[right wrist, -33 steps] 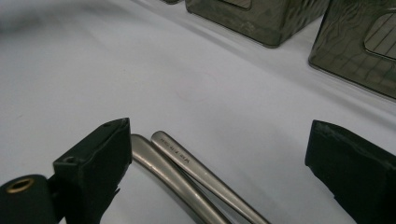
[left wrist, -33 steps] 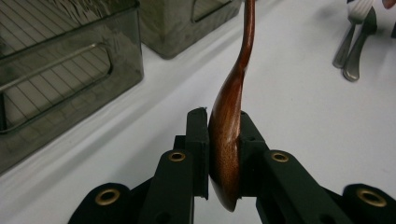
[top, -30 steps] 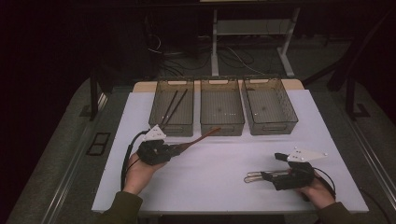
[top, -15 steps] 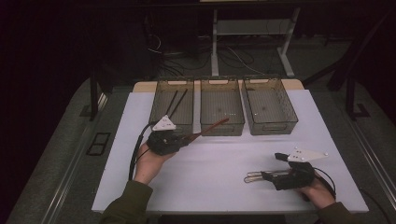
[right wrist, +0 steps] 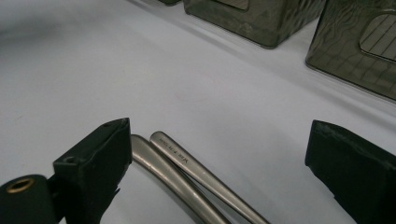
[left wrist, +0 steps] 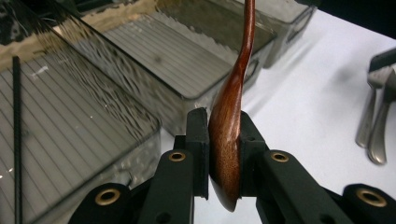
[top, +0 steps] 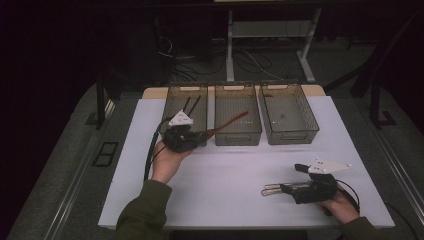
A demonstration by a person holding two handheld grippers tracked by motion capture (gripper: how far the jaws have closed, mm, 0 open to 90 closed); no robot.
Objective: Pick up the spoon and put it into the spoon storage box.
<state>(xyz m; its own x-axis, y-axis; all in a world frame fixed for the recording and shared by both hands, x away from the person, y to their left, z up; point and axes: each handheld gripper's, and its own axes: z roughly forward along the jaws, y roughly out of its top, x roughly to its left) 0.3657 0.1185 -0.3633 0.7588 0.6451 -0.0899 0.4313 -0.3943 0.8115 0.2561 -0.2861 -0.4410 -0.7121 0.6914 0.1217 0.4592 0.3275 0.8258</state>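
- Left gripper [top: 197, 136] is clamped on the bowl of a wooden spoon [left wrist: 232, 116], whose handle reaches over the middle bin [top: 238, 114].
- Right gripper [right wrist: 219, 172] rests on the table [top: 225, 190], jaws apart around two metal handles [right wrist: 187, 172].

Faint stamped lettering, too small to read

We see tiny engraved marks on one grey metal cutlery handle [right wrist: 187, 162] lying on the white table; we cannot make them out.
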